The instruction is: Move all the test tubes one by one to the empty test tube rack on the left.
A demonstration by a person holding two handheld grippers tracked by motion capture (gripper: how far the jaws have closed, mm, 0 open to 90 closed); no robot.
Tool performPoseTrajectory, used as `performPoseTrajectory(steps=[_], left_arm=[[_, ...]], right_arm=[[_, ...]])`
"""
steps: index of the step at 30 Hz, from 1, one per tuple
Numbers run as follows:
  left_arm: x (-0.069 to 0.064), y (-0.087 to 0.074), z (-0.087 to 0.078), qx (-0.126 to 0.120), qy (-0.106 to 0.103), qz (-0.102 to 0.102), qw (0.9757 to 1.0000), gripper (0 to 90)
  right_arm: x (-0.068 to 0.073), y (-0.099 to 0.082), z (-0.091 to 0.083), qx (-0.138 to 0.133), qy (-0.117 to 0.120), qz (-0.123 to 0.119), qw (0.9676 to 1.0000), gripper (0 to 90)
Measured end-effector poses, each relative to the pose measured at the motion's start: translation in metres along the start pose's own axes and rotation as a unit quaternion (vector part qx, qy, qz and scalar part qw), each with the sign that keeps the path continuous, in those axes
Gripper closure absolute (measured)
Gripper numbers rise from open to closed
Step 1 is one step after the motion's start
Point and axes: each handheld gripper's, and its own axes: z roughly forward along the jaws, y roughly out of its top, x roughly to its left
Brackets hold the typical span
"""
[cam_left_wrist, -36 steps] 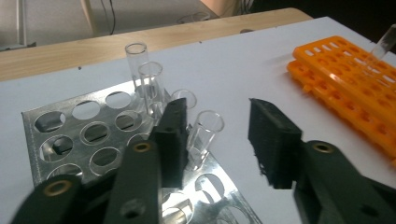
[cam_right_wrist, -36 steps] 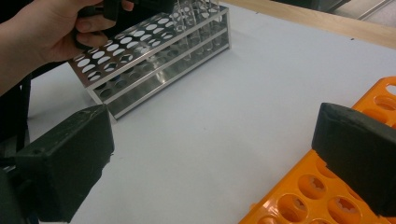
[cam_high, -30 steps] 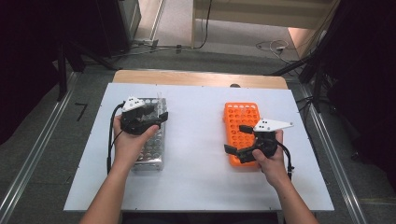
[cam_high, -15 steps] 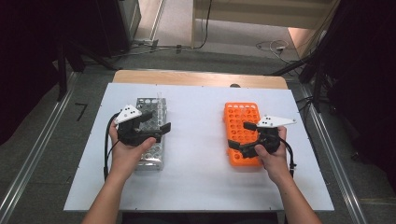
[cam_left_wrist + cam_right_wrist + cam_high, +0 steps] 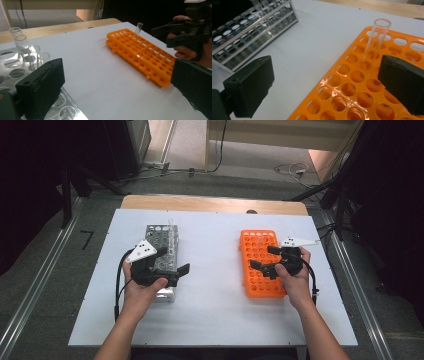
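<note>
Right gripper view: test tube (image 5: pixel 374 40) upright in orange rack (image 5: pixel 352 82), just ahead between spread empty jaws; right gripper (image 5: pixel 272 259) nearer; left gripper (image 5: pixel 167 270) jaws just opened, empty.

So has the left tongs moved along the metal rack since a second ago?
Yes. In the high view the left tongs has come back toward the person, from the far half of the metal rack to its near end, and its jaws have just been opening, nothing between them.

Left gripper (image 5: pixel 172 270) now sits nearer the person than before, over the near end of the metal rack (image 5: pixel 161 236); its jaws have just been opening, nothing between them. Right gripper (image 5: pixel 262 261) is slightly lower over the orange rack (image 5: pixel 256 285), jaws apart.
</note>
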Motion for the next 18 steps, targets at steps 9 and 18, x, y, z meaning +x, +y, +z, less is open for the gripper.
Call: performPoseTrajectory(steps=[9, 18], left_arm=[[-0.001, 0.001, -0.002, -0.005, -0.008, 0.001, 1.0000, 0.0], [-0.003, 0.000, 0.002, 0.002, -0.010, 0.004, 0.9999, 0.0]], right_arm=[[-0.016, 0.007, 0.009, 0.012, -0.028, 0.016, 0.9994, 3.4], [-0.030, 0.015, 0.020, 0.025, -0.086, 0.028, 0.9956, 26.1]])
